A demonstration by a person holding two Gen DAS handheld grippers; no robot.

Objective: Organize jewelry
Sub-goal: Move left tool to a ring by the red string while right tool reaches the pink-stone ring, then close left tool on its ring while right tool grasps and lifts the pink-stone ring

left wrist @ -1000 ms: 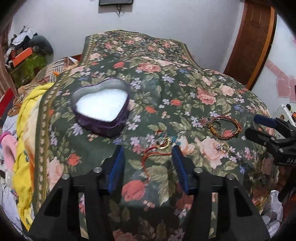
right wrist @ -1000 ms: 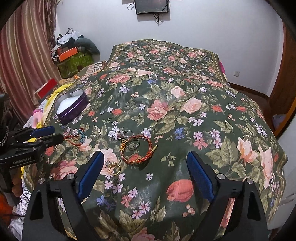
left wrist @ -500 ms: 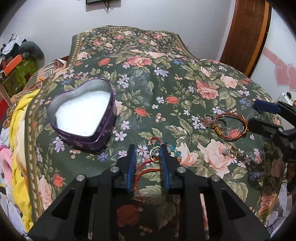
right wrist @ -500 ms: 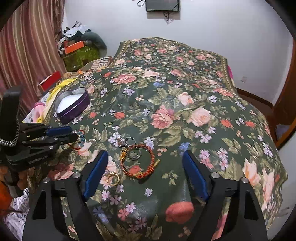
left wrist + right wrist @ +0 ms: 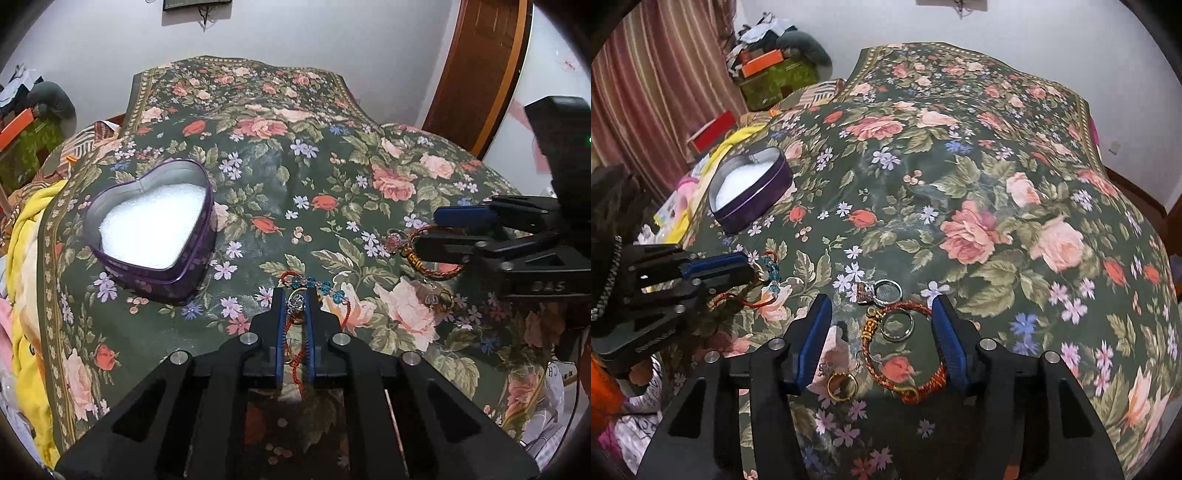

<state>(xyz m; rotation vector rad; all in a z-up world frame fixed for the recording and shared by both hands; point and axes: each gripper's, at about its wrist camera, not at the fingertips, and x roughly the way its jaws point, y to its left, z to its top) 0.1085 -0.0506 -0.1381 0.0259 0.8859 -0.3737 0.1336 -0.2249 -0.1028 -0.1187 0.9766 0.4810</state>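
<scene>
- The left gripper (image 5: 296, 301) has just been closing; its blue jaws are clenched on a red cord necklace (image 5: 295, 325) with teal beads and a gold ring pendant, lying on the floral bedspread (image 5: 295, 166).
- The right gripper (image 5: 882, 314) has just been narrowing; its jaws are unclamped, with a red-and-gold braided bracelet (image 5: 905, 354) and silver rings (image 5: 888, 290) between them.
- A gold ring (image 5: 842, 386) lies near its left jaw.
- A purple heart-shaped box (image 5: 155, 229) with white lining sits ahead, left of the left jaws.

box: heart-shaped tin (image 5: 155, 236) sits on the bedspread (image 5: 295, 155), off to the left and further back than the jewelry
near edge: corded charm (image 5: 297, 306) left, braided bracelet (image 5: 905, 354) right
rings: two rings (image 5: 890, 290) at the bracelet's far end, one ring (image 5: 842, 386) just left of it
</scene>
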